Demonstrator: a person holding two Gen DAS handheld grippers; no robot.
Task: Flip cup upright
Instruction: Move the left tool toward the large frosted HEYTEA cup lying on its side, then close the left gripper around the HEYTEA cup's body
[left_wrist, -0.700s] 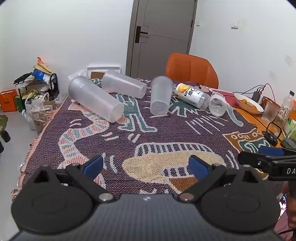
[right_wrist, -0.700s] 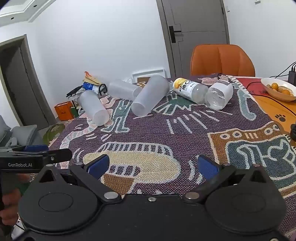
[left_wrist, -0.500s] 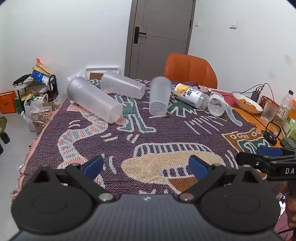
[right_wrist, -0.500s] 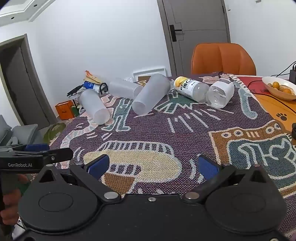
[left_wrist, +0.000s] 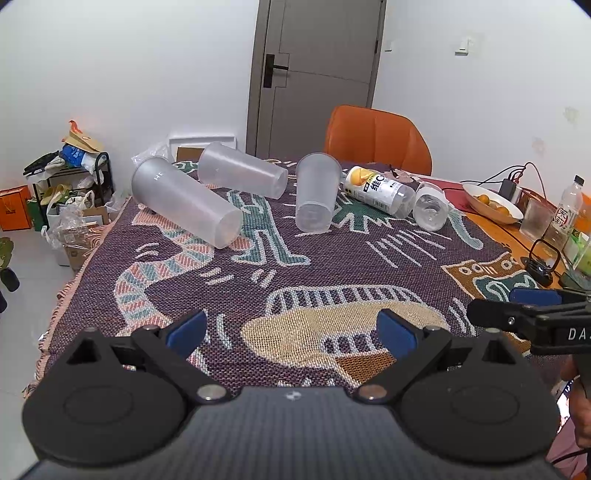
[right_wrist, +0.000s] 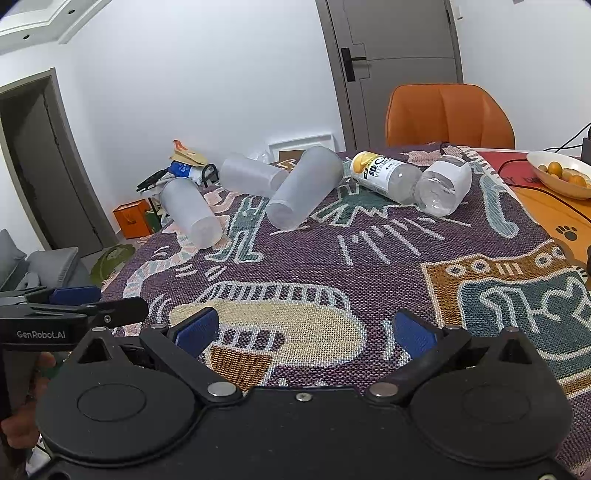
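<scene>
- Three frosted, translucent plastic cups lie on their sides at the far end of the surface (left_wrist: 332, 266), which is covered by a patterned woven cloth (left_wrist: 258, 295).
- The left cup (left_wrist: 184, 201) lies at the far left edge, its base toward the camera and its wide mouth pointing away.
- The back cup (left_wrist: 242, 175) lies just behind it, crosswise, mouth to the left.
- The middle cup (left_wrist: 317, 192) lies near the centre, base facing the camera; none of the three stands upright.
- Two clear bottles lie on their sides right of the cups: a labelled bottle (left_wrist: 378, 190) with a yellow cap end, and a second bottle (left_wrist: 430, 206) touching it.
- One orange chair (left_wrist: 376, 140) stands behind the surface; one bowl of oranges (left_wrist: 493, 201) sits at the far right.
- The left gripper (left_wrist: 291, 330) hovers over the near cloth, blue pads wide apart, holding nothing.
- The right gripper (right_wrist: 303, 332) is likewise spread wide and empty, well apart from the cups.
</scene>
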